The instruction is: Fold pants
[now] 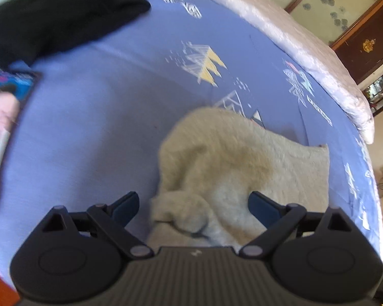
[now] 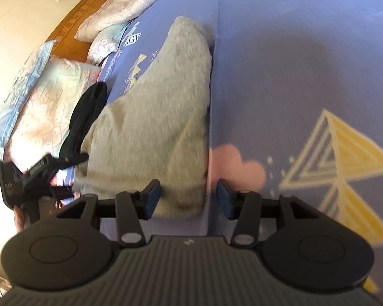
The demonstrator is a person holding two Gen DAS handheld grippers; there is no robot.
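We look from the left wrist down along its fingers, close over the grey pants (image 1: 232, 163), the blue bedsheet (image 1: 102, 117) stretching toward twelve o'clock. From the right wrist we sit low and near too — pants (image 2: 160, 117) at eleven o'clock. Both views share pants, sheet and the black garment (image 1: 61, 17).

Grey pants (image 1: 232, 168) motion-blurred, near end hidden behind left gripper (image 1: 194, 204), magazine (image 1: 2, 127) blurred, edge-cropped

The pants (image 2: 155, 117) lie on the bedsheet (image 2: 293, 76), a dark garment (image 2: 86, 117) beside them.
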